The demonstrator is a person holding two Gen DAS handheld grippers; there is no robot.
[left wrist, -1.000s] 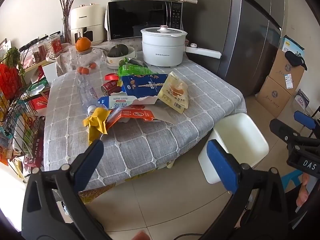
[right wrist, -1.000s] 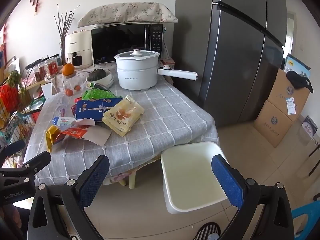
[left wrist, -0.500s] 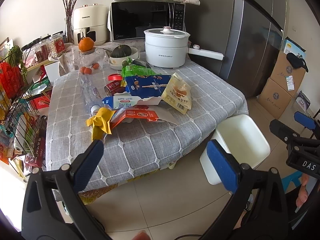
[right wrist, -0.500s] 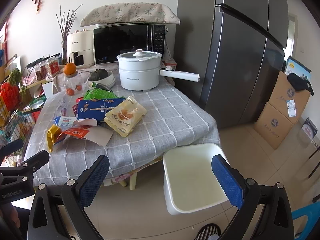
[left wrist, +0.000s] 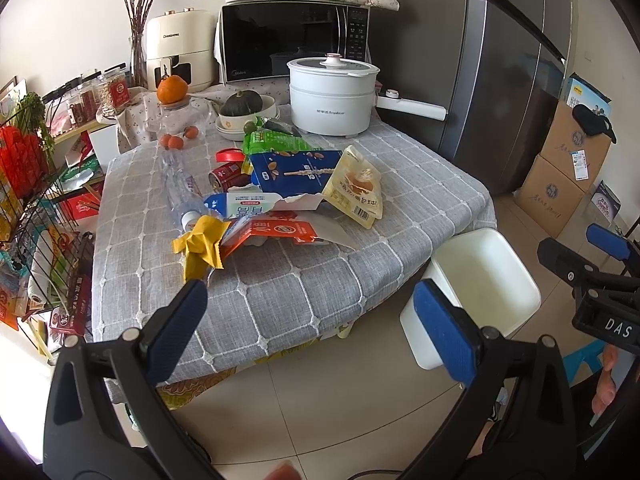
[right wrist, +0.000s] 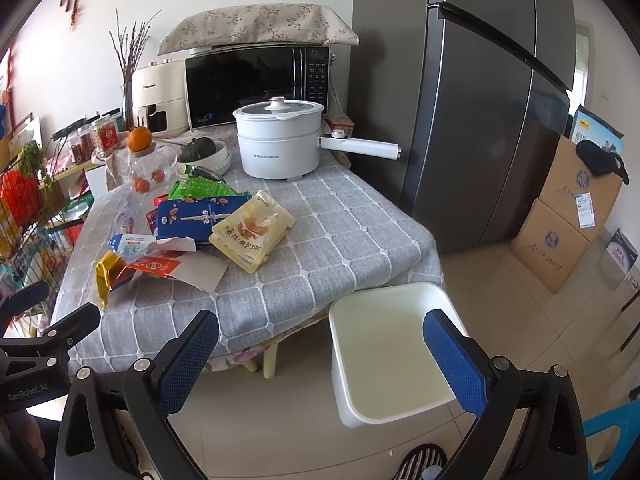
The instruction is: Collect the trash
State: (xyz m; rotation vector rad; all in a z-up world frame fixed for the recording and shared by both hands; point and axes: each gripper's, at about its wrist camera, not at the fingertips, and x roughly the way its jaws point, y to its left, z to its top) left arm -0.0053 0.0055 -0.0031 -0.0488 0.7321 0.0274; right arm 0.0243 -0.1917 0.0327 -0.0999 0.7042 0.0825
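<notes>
A heap of trash lies on the grey checked tablecloth (left wrist: 288,292): a yellow wrapper (left wrist: 202,242), an orange-red packet (left wrist: 276,231), a blue-white carton (left wrist: 244,206), a blue snack bag (left wrist: 294,172), a pale yellow pouch (left wrist: 356,190), a green bag (left wrist: 276,142), a red can (left wrist: 226,174) and a crushed clear bottle (left wrist: 182,192). The pouch (right wrist: 250,230) and blue bag (right wrist: 194,216) also show in the right wrist view. A white bin (left wrist: 480,280) (right wrist: 388,352) stands on the floor by the table's near right corner. My left gripper (left wrist: 312,320) and right gripper (right wrist: 320,348) are open and empty, short of the table.
A white electric pot (left wrist: 332,94) with a long handle, a microwave (left wrist: 292,42), an air fryer (left wrist: 180,50), a bowl with a squash (left wrist: 244,106) and a jar with oranges (left wrist: 174,120) stand at the back. A wire rack (left wrist: 36,240) is left, a fridge (left wrist: 500,60) and cardboard boxes (left wrist: 568,168) right.
Both grippers have drifted slightly toward the table; the table and bin appear a little nearer. Nothing on the table has moved.
</notes>
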